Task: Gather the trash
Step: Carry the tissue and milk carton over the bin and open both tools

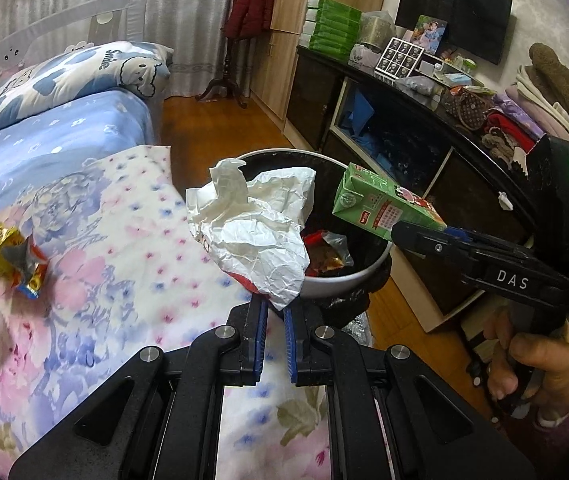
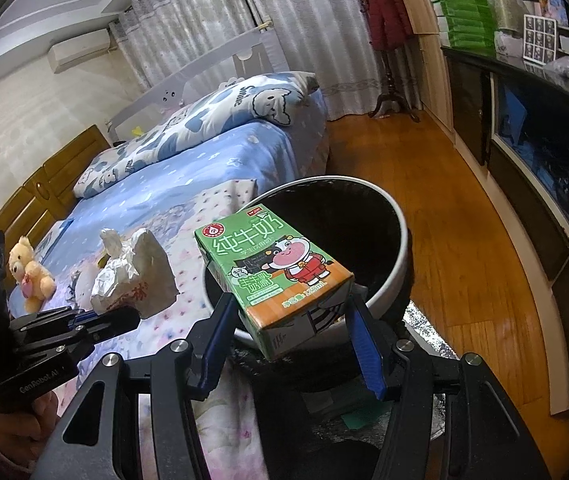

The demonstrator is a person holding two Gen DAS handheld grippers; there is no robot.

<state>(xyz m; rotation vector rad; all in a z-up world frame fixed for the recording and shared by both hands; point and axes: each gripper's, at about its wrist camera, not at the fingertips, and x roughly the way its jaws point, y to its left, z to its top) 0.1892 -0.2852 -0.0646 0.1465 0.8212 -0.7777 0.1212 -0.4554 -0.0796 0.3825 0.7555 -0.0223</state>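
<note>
Trash: crumpled paper (image 1: pixel 258 236) clenched in my left fingers (image 1: pixel 274 306), milk carton (image 2: pixel 274 272) gripped by right fingers (image 2: pixel 290 320) | both above bin (image 2: pixel 398 248) beside bed (image 1: pixel 124 216) | I advise centring over the opening before release.

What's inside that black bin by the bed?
The bin holds a red-and-gold snack wrapper. The crumpled paper in front hides the rest of the inside.
</note>
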